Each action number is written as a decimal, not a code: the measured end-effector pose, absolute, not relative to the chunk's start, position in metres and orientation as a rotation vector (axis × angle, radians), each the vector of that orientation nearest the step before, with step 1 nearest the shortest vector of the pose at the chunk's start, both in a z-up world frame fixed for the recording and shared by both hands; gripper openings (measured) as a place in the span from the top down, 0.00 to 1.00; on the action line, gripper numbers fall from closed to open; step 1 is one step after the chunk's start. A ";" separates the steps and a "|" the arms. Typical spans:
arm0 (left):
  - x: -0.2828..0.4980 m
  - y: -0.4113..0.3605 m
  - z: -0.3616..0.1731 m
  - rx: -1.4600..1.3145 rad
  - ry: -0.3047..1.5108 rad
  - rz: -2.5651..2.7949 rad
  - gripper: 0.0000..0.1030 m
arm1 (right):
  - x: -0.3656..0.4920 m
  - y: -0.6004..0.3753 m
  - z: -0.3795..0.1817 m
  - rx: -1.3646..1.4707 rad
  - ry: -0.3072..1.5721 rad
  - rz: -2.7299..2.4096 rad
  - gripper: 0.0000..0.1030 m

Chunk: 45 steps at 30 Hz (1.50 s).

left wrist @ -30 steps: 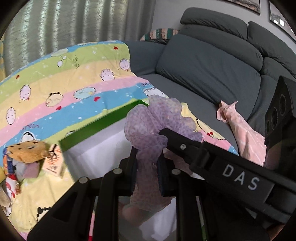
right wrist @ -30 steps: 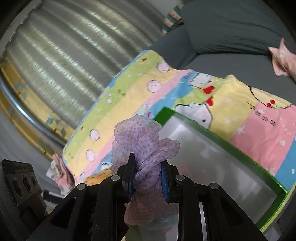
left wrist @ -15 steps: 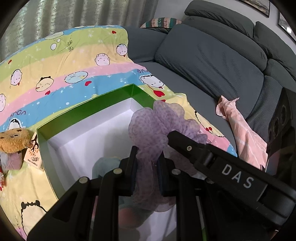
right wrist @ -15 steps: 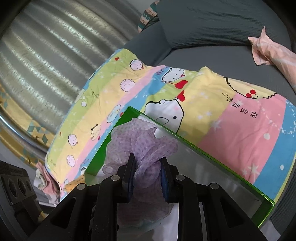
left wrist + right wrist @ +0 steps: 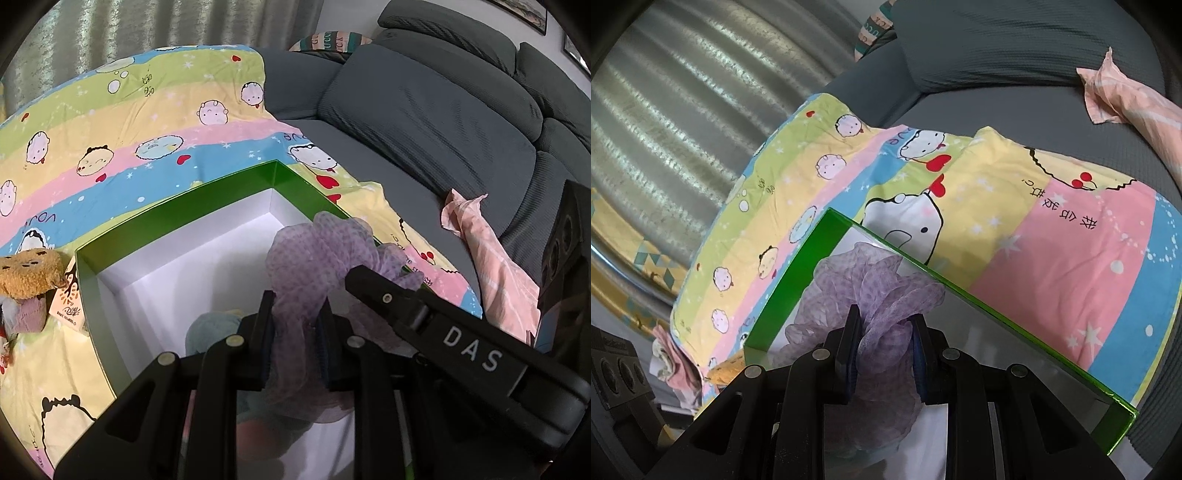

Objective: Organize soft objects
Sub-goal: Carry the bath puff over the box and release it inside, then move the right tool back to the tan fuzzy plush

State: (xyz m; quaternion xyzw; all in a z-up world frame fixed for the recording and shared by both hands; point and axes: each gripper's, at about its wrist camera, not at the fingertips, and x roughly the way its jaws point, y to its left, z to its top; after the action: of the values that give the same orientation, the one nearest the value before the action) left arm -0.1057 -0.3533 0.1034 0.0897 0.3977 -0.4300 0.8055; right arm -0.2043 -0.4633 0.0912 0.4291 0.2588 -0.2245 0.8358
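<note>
A lilac dotted gauze scarf point(image 5: 317, 254) is bunched and held by both grippers over a green box with a white inside point(image 5: 177, 206). My left gripper point(image 5: 295, 325) is shut on the scarf. My right gripper point(image 5: 882, 336) is shut on the same scarf point(image 5: 875, 288), and its black arm crosses the left wrist view at the right. The scarf hangs down into the box point(image 5: 798, 280). A pale blue soft item point(image 5: 214, 325) lies on the box floor, partly hidden by my fingers.
The box sits on a striped cartoon-print blanket point(image 5: 147, 122) on a grey sofa point(image 5: 424, 110). A brown plush toy point(image 5: 29, 271) and a small card lie left of the box. A pink cloth point(image 5: 491, 258) lies on the sofa seat at the right.
Both grippers have moved down and forward with the scarf, so the box opening now lies right beneath them. Both grips are unchanged.
</note>
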 end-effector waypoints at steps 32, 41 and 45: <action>-0.102 -0.196 0.150 0.050 0.744 -0.650 0.14 | -0.219 -0.428 0.140 0.743 0.385 -0.465 0.15; -0.086 -0.099 0.130 0.006 0.756 -0.424 0.01 | -0.203 -0.389 0.157 0.672 0.361 -0.356 0.06; -0.077 -0.055 0.121 -0.043 0.737 -0.328 0.01 | -0.191 -0.362 0.165 0.613 0.375 -0.292 0.00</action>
State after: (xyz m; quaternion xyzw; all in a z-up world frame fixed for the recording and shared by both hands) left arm -0.0773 -0.0550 0.1208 -0.0208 0.3588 -0.1593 0.9195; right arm -0.1906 -0.3618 0.1648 0.2990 0.1830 -0.1422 0.9257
